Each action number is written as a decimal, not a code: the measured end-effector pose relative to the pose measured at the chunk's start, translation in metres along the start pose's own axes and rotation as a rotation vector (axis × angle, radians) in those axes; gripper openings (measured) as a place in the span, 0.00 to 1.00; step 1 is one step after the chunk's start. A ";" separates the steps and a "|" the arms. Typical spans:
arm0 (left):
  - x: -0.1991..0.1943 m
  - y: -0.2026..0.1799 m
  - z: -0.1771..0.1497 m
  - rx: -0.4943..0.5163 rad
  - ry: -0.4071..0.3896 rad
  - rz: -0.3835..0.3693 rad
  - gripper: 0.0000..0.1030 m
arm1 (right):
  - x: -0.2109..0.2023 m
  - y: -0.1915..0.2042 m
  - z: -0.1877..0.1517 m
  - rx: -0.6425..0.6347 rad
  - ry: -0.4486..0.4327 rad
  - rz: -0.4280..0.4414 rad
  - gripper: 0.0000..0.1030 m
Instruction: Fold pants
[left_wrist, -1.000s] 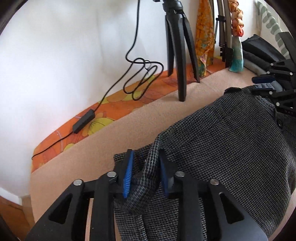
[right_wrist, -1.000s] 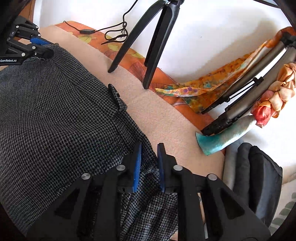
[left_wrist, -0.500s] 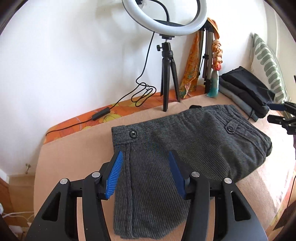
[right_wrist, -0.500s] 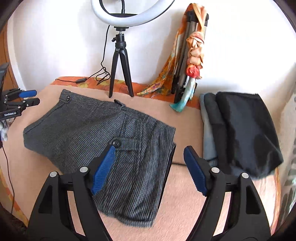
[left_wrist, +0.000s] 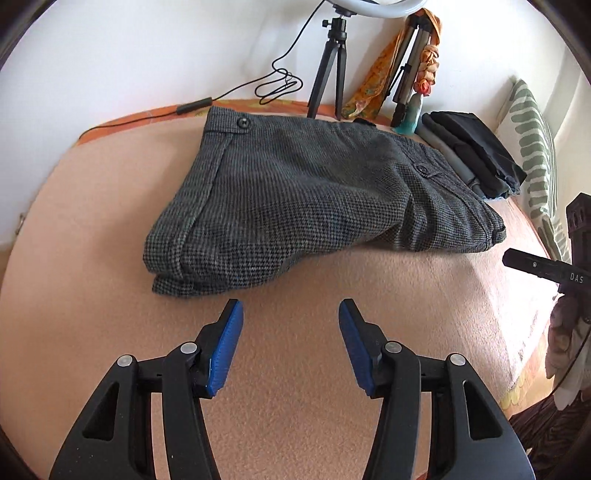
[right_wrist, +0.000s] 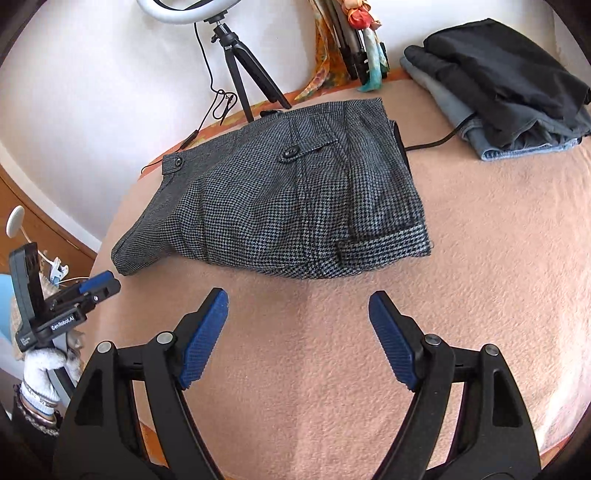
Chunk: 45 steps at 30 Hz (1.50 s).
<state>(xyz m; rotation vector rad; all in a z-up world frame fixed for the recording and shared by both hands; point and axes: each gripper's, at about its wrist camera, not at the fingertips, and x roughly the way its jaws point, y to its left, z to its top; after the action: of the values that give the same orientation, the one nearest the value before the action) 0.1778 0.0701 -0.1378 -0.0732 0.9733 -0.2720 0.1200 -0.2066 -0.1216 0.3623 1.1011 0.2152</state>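
The grey houndstooth pants (left_wrist: 314, 192) lie folded into a compact bundle on the peach blanket (left_wrist: 295, 369); they also show in the right wrist view (right_wrist: 295, 203). My left gripper (left_wrist: 291, 314) is open and empty, just short of the bundle's near edge. My right gripper (right_wrist: 298, 301) is open and empty, also a little short of the bundle. The left gripper shows at the left edge of the right wrist view (right_wrist: 99, 284). The right gripper shows at the right edge of the left wrist view (left_wrist: 532, 264).
A ring light tripod (right_wrist: 240, 74) and its cable (left_wrist: 277, 85) stand behind the pants by the white wall. A stack of dark folded clothes (right_wrist: 498, 81) lies at the back right. A striped pillow (left_wrist: 535, 147) lies beyond it.
Both grippers let go of the pants, opened wide and pulled back toward me. The pants now lie folded and free on the blanket.
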 end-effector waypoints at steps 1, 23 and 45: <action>0.003 0.003 -0.003 -0.014 0.005 0.006 0.51 | 0.005 0.001 -0.001 0.006 0.008 0.011 0.79; 0.035 0.047 0.019 -0.250 -0.073 -0.123 0.25 | 0.074 0.031 0.021 0.011 0.011 0.091 0.51; -0.024 0.015 0.039 0.001 -0.085 0.020 0.11 | 0.048 0.015 0.024 0.055 0.055 0.137 0.43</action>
<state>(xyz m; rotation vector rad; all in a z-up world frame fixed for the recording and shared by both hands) 0.1995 0.0884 -0.0992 -0.0736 0.8895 -0.2486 0.1630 -0.1810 -0.1456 0.4835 1.1392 0.3182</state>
